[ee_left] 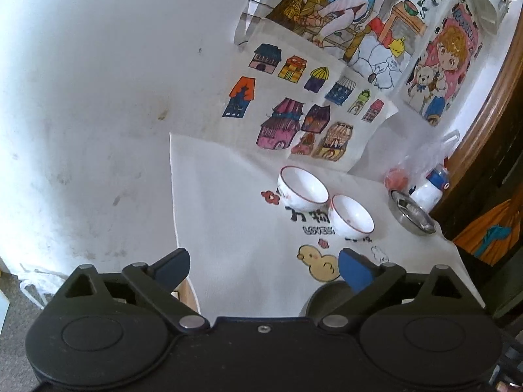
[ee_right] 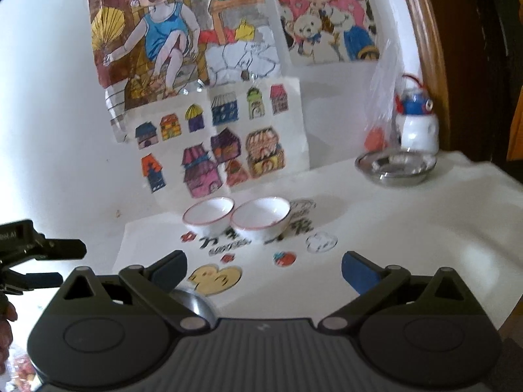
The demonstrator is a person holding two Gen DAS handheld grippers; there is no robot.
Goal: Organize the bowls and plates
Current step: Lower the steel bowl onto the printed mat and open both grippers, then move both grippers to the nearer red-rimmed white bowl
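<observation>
I count two white bowls [ee_right: 209, 217] side by side on the surface [ee_right: 408, 222], one steel dish [ee_right: 395, 168], both tongs [ee_left: 264, 269] [ee_right: 264, 269] spread empty.

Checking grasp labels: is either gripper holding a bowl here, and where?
Nothing is held. The left gripper and right gripper are open and empty; both white bowls sit untouched.

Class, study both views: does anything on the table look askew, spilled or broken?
Nothing stands out. The two white bowls stand upright, side by side and intact, on the cloth; the steel dish sits level. No spill shows.
</observation>
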